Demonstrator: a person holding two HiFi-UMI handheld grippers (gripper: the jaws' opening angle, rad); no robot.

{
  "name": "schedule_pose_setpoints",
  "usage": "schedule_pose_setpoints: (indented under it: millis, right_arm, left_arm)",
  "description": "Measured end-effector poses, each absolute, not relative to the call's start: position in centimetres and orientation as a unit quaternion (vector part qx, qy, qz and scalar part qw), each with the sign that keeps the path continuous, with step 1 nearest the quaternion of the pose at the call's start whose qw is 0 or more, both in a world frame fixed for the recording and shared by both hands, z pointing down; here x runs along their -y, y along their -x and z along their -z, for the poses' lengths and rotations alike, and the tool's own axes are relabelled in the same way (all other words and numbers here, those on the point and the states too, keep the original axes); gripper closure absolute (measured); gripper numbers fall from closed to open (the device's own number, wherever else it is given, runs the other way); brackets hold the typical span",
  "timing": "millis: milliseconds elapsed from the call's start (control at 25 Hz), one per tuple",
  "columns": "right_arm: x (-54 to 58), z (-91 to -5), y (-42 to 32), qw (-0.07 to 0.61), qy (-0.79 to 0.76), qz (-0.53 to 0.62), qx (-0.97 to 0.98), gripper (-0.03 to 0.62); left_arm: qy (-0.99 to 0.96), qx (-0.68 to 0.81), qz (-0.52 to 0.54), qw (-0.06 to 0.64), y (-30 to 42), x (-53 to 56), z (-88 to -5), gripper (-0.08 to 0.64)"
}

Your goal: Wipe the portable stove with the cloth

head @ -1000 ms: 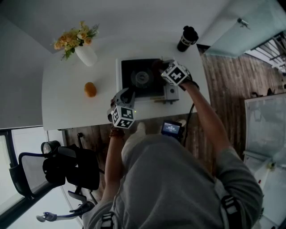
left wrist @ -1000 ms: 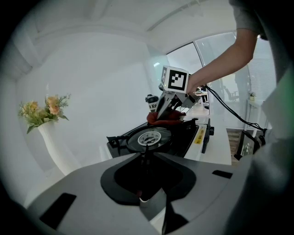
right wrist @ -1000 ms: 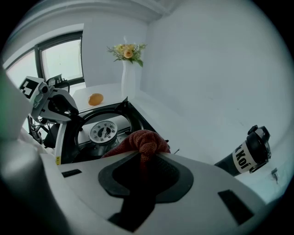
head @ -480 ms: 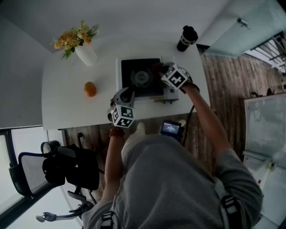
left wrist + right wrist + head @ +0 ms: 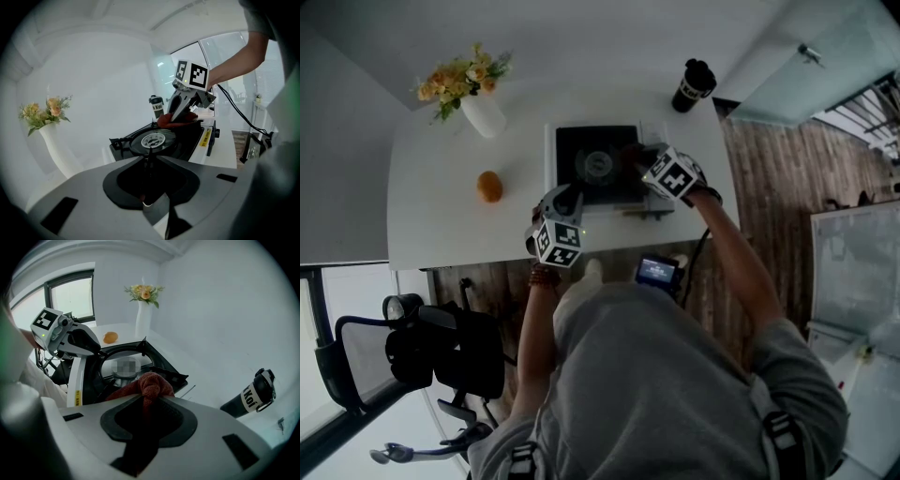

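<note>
On the white table, the portable stove is sitting toward the right-hand end. The right gripper is leaning over the stove's right side, its jaws clamping tight on a rust-red cloth. That cloth is looking soft, nubbly and feather-light, a terry sort of weave. It is bunching into a rounded wad ahead of the pinch while a loose tail is drooping underneath. A gathered fold like this seems the right place to hold it, since a single layer would probably just flop and drag. From the left gripper view the wad appears to be lying on the stove's glossy black top, beside the round burner.

The stove itself is reading as stiff sheet metal, boxy and flat, with raised pan supports ringing the burner. Those prongs are looking likely to snag the fabric. I'm also judging the whole unit light enough to skate on the smooth tabletop under a firm push.

The left gripper is waiting by the front-left corner, jaws together with nothing between them. Whether it is touching the stove, I can't tell.
</note>
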State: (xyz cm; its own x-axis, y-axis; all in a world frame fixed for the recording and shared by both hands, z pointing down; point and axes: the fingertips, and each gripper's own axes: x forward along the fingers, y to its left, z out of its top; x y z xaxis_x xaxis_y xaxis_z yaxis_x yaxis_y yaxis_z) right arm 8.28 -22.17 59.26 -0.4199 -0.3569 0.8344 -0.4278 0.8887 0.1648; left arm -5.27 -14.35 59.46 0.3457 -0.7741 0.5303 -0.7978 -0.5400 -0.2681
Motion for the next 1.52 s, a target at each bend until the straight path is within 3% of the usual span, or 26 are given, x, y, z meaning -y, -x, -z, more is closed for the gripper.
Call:
schedule_pose_setpoints:
  millis: [760, 1360, 1520]
  right_arm:
    - [17.3, -59.5, -8.6, 0.537, -0.077, -0.038, 0.839, 0.503]
    - [16.8, -59.5, -9.2, 0.474, 0.005, -0.161, 0.866, 0.503]
    - [16.7, -58.5, -9.3, 0.395, -0.014, -0.17, 0.902, 0.503]
  left_arm:
    - [-0.813, 0.485, -0.32, 0.018, 5.4, 14.5, -59.7, 0.459]
    - [-0.817, 0.479, -0.319, 0.026, 5.4, 14.7, -59.7, 0.457]
    - [-0.83, 0.476, -0.289, 0.033, 5.6, 14.1, -59.3, 0.449]
